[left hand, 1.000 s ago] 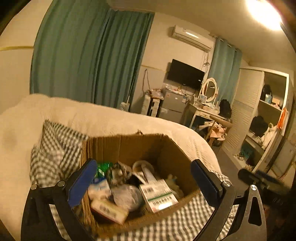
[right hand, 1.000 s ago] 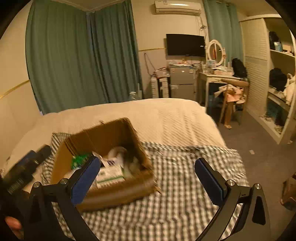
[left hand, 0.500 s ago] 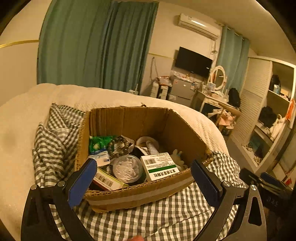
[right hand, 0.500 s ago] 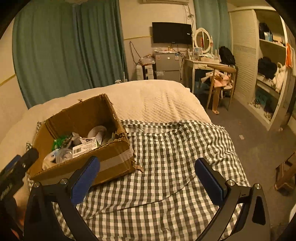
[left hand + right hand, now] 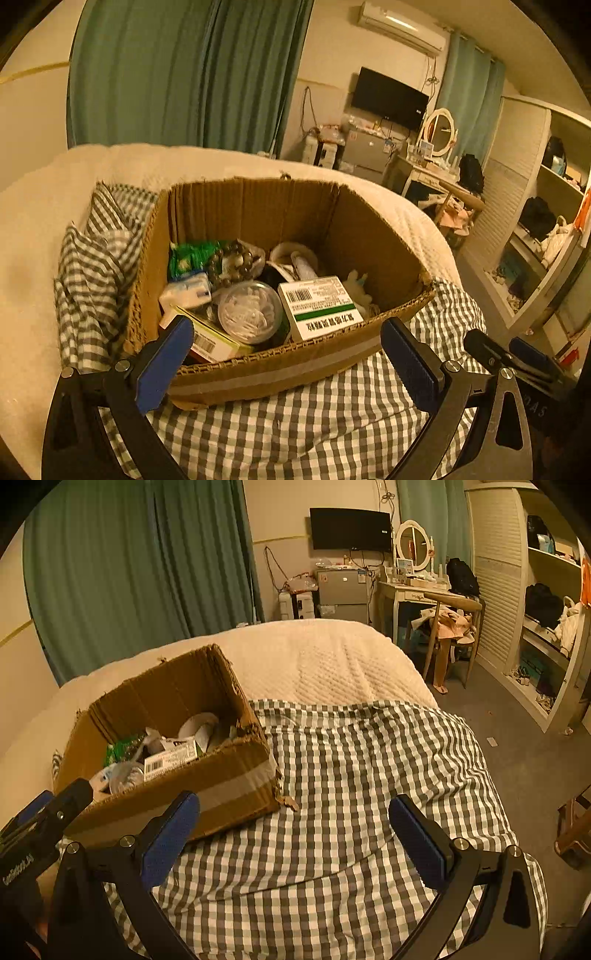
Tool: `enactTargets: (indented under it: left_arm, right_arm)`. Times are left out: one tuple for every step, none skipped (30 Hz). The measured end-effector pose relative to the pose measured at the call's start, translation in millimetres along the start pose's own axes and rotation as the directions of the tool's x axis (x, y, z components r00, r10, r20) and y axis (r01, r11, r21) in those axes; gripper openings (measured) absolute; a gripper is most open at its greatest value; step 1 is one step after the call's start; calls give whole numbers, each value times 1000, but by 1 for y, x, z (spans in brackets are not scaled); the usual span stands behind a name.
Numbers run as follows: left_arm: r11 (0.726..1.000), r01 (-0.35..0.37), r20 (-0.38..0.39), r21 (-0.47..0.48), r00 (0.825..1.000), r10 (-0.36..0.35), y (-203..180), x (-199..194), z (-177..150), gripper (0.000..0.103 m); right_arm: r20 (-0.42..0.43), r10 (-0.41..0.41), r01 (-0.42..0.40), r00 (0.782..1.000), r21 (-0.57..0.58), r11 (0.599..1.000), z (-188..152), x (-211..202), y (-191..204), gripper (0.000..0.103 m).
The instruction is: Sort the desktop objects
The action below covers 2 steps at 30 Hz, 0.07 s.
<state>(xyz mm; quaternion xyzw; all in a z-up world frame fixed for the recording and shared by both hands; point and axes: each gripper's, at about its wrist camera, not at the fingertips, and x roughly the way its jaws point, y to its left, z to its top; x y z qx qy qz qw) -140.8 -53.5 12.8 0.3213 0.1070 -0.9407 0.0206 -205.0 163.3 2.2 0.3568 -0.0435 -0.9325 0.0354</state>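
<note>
- The left gripper is spread wide and holds nothing, just short of the cardboard box.
- The right gripper is likewise wide and bare over the checked cloth.
- The box, full of small items, sits on that cloth on the bed.

box label print too small to read, lower items buried

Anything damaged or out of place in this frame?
The cardboard box has a torn, frayed near-right corner, with a ragged scrap on the checked cloth. Its contents are a jumbled heap, the white medicine box tilted. Both grippers are open and empty.
</note>
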Motion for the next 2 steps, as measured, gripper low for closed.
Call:
enactTargets:
  left_arm:
    - [1000,-10,-2,4,1000,10,0,2,-1,103]
    - [999,-52,-1,14,999,52,-2,3,-3,103]
  right_arm:
    - [-4,2,-2,1000,5,1000,-2,-1,-1,103]
    - [-5,7,-7,1000,9,1000,-2,-1,-2,103]
